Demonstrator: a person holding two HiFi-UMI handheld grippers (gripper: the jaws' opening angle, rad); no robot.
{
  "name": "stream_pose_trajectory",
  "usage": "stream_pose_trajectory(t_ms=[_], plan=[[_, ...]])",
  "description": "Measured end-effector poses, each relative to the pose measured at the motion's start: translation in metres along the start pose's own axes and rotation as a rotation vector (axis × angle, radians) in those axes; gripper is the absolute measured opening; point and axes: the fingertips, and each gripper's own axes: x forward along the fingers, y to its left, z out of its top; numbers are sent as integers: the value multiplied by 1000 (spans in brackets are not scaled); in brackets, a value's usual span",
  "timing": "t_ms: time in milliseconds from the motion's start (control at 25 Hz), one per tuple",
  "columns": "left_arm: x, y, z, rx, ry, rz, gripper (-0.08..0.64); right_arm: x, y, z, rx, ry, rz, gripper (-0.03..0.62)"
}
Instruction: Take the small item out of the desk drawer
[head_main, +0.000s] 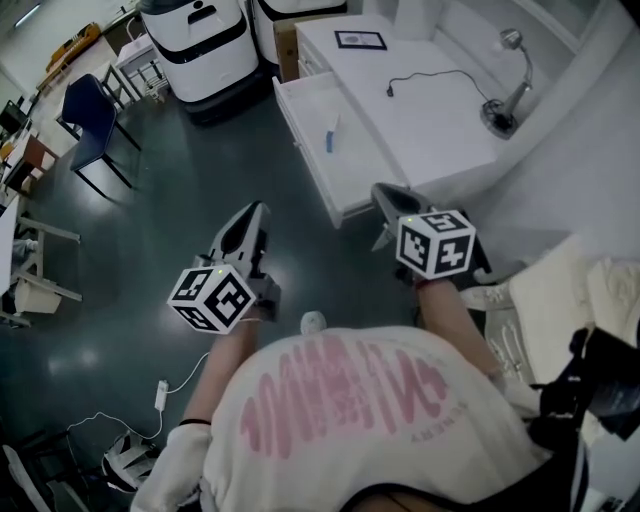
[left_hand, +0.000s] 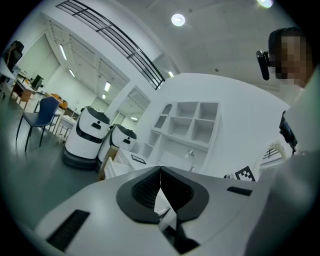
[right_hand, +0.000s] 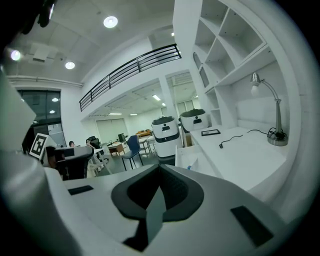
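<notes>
The item (head_main: 330, 134), a slim white and blue piece, lies in the open drawer (head_main: 300, 105), close to the side nearest the worktop (head_main: 430, 135). Neither tool touches it; both are held over the dark floor (head_main: 180, 180), well short of the drawer.

From the left tongs (head_main: 258, 213) the item sits at about 1 o'clock; from the right tongs (head_main: 383, 193) it sits at about 11 o'clock, and these are the nearer pair, just off the drawer's near corner. The left tongs are clenched, tips meeting, with nothing between them. The right tongs are clenched too and carry nothing. The right gripper view shows the drawer and the item's blue end just past the tongs' tips, at 1 o'clock.

The item is the only thing visible in the drawer. On the worktop stand a lamp (head_main: 498, 118) at 3 o'clock of the item, a loose cable (head_main: 440, 74) at 2 o'clock, and a dark frame (head_main: 360, 40) at 12 o'clock.
</notes>
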Motion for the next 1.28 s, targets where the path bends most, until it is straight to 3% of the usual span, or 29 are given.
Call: stream_pose_trajectory(t_ms=[240, 400, 720, 1280], plan=[[30, 54, 40, 21, -9, -20, 29, 61, -1, 41, 9, -50, -30, 17], [36, 91, 54, 4, -22, -16, 29, 91, 3, 47, 27, -56, -45, 17], [54, 136, 39, -29, 84, -13, 29, 128, -15, 16, 117, 61, -100, 17], [117, 214, 38, -61, 110, 39, 29, 228, -100, 15, 186, 137, -178, 17]])
